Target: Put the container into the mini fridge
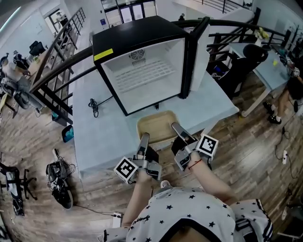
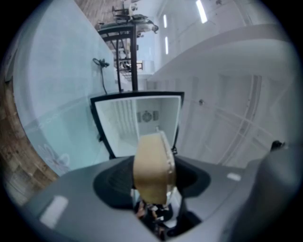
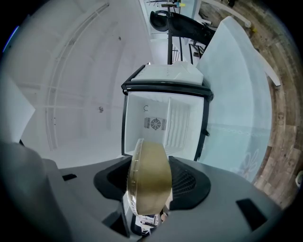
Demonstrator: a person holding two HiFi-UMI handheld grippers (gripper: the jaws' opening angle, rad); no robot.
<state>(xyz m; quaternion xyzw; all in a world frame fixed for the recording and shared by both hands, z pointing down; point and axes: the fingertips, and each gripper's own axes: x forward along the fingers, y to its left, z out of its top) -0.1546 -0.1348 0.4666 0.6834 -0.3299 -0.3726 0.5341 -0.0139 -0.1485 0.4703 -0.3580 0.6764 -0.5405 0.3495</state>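
so the left gripper (image 1: 143, 138) and right gripper (image 1: 178, 128) are each clamping a side rim of the tan container (image 1: 157, 125), holding it just outside the open mini fridge (image 1: 137, 38); i'm guessing it's risking slipping from those thin edge grips or clipping the fridge's front lip

Bright, even indoor light with only faint shadows. Ceiling light strips (image 2: 201, 10) glare far off in the left gripper view. Strong fisheye bends edges; both gripper views have black corners. The near container (image 2: 152, 168) is blurred; the mini fridge (image 1: 144, 75) interior glows white.
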